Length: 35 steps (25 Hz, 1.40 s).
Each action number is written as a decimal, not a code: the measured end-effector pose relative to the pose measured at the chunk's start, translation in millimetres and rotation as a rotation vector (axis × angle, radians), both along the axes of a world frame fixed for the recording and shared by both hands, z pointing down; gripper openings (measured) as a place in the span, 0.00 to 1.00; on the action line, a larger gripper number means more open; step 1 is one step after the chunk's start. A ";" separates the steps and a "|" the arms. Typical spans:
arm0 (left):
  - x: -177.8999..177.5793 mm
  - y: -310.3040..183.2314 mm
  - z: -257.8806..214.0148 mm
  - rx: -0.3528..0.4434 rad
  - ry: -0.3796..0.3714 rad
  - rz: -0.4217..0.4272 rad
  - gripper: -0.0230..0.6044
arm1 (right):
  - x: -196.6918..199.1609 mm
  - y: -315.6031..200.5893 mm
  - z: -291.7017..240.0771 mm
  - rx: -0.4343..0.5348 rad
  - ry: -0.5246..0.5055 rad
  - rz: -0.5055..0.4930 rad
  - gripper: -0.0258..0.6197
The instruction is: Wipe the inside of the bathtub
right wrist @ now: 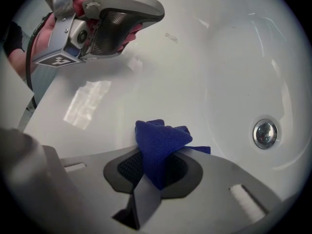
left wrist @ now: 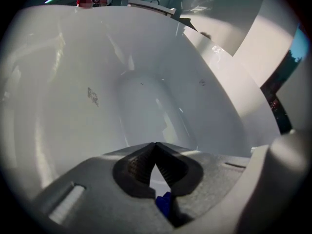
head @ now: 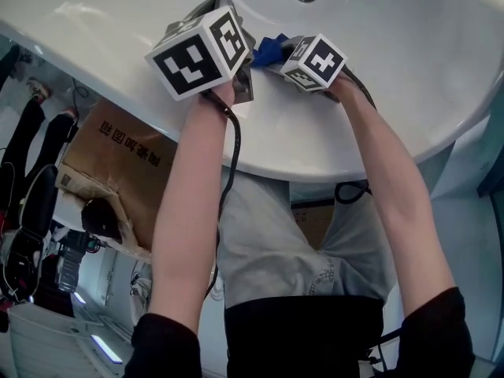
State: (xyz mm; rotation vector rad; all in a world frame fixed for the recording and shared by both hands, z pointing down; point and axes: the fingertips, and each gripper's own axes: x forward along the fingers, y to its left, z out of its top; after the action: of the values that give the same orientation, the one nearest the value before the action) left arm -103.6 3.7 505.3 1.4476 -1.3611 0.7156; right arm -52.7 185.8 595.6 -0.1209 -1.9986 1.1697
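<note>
Head view: the left tool (head: pixel 242 81) and right tool (head: pixel 276 53) hang side by side over a glossy white bathtub (head: pixel 409 61), with a crumpled blue cloth (head: pixel 266 50) at the right tool's tip

Left gripper view: the ribbed dark jaws are pressed together at their tips, gripping nothing, above the smooth curved wall

Right gripper view: the jaws pinch the soft cloth, near a round metal drain (right wrist: pixel 265 133)

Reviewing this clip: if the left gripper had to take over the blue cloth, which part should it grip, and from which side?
Probably the bunched peak of the blue cloth, which stands clear beyond the right gripper shut on its lower part. The left gripper, shut and empty, sits to the cloth's left, so opening and coming in from that side looks simplest.
</note>
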 end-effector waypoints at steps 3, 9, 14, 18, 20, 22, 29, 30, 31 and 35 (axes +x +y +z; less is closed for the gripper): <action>-0.8 3.3 -11.0 0.000 -0.001 0.004 0.04 | -5.3 7.6 -19.2 -0.001 -0.013 0.013 0.15; -6.1 8.7 -28.0 -0.002 -0.003 0.025 0.04 | -18.0 16.7 -56.2 -0.015 -0.035 0.060 0.15; -10.2 10.4 -42.5 0.002 0.000 0.033 0.04 | -26.8 24.5 -90.7 -0.010 -0.058 0.085 0.15; -13.9 13.4 -47.2 -0.001 0.001 0.034 0.04 | -29.2 32.7 -117.7 0.009 -0.076 0.057 0.15; -15.4 16.7 -48.0 -0.007 -0.001 0.032 0.04 | -29.8 37.0 -131.4 0.010 -0.095 0.054 0.15; -17.1 18.4 -49.7 -0.005 0.001 0.023 0.04 | -30.7 40.4 -143.8 0.007 -0.115 0.057 0.15; -20.7 24.5 -51.6 -0.011 0.005 0.009 0.04 | -34.8 49.0 -184.8 -0.018 -0.187 0.055 0.15; -19.8 25.5 -51.2 -0.013 0.006 0.008 0.04 | -35.0 50.0 -190.3 -0.023 -0.198 0.056 0.15; -18.6 26.2 -51.0 -0.014 0.007 0.007 0.04 | -35.2 50.8 -195.6 -0.027 -0.209 0.059 0.15; -14.1 26.3 -51.9 -0.016 0.013 0.004 0.04 | -37.2 54.2 -216.7 -0.056 -0.254 0.067 0.15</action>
State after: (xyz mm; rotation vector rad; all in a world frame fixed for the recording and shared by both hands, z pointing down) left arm -117.7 29.9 453.4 1.4403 -1.3398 0.7170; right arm -89.9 240.0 379.0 -0.2433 -2.2054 1.3079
